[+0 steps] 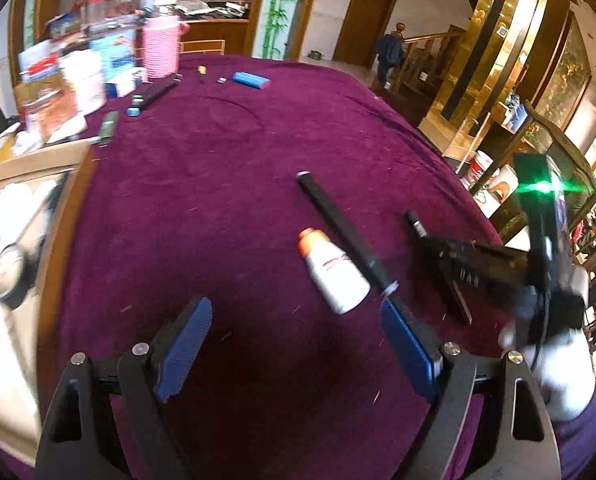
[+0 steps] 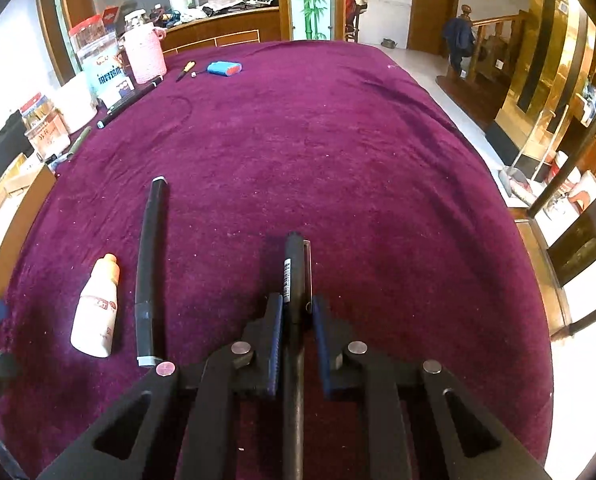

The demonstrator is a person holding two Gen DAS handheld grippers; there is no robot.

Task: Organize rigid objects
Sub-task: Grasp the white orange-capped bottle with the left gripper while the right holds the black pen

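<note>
Right gripper point(image 2: 297, 312): blue-padded fingers point(image 2: 276, 344) closed on a slim black marker pen with a white label strip point(image 2: 292, 276), which points forward, its tip over the purple velvet tablecloth point(image 2: 337, 152).

Left gripper point(image 1: 296, 334): fingers spread wide, nothing between them, hovering above the cloth.

Just ahead of it lies a small white plastic bottle with an orange cap point(image 1: 333, 272), on its side, beside a long black rod with silver end bands point(image 1: 345, 234).

A blue cylindrical battery pack point(image 2: 224, 68) lies near the far edge.
</note>
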